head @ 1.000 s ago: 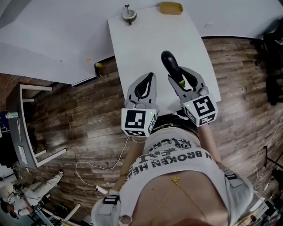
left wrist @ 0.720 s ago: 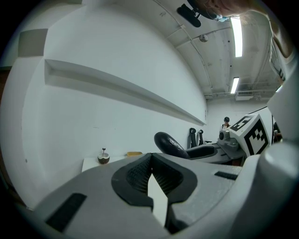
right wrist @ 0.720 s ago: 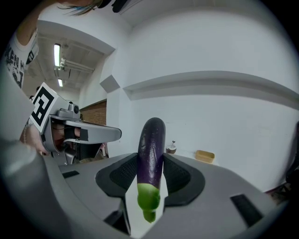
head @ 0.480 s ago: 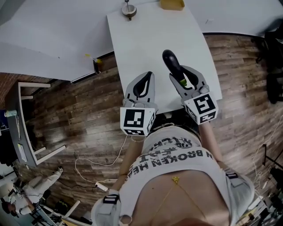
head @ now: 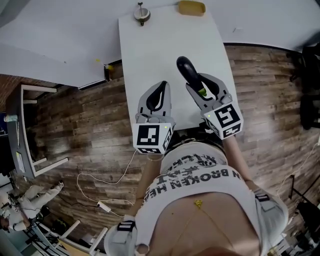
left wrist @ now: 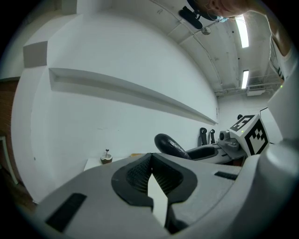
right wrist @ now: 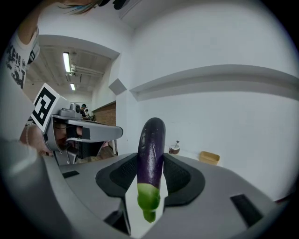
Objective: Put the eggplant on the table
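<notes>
A dark purple eggplant (right wrist: 151,161) with a green stem end is clamped between the pads of my right gripper (right wrist: 150,179). Its purple tip sticks out past the jaws, and its green end points back toward the camera. In the head view the eggplant (head: 187,71) hangs above the near half of the white table (head: 150,55), held by the right gripper (head: 199,86). My left gripper (head: 156,97) hovers beside it to the left, its jaws touching at the tips with nothing between them. In the left gripper view the left gripper (left wrist: 150,168) shows the eggplant (left wrist: 171,145) off to its right.
At the table's far end stand a small round brown object with a stem (head: 142,13) and a yellow dish (head: 192,8). White wall panels lie left of the table. Wooden floor surrounds it, with a cable (head: 102,182) at lower left.
Both grippers have shifted a little to the left and farther out over the table, the right one still carrying the eggplant. Neither gripper's jaws have changed.
</notes>
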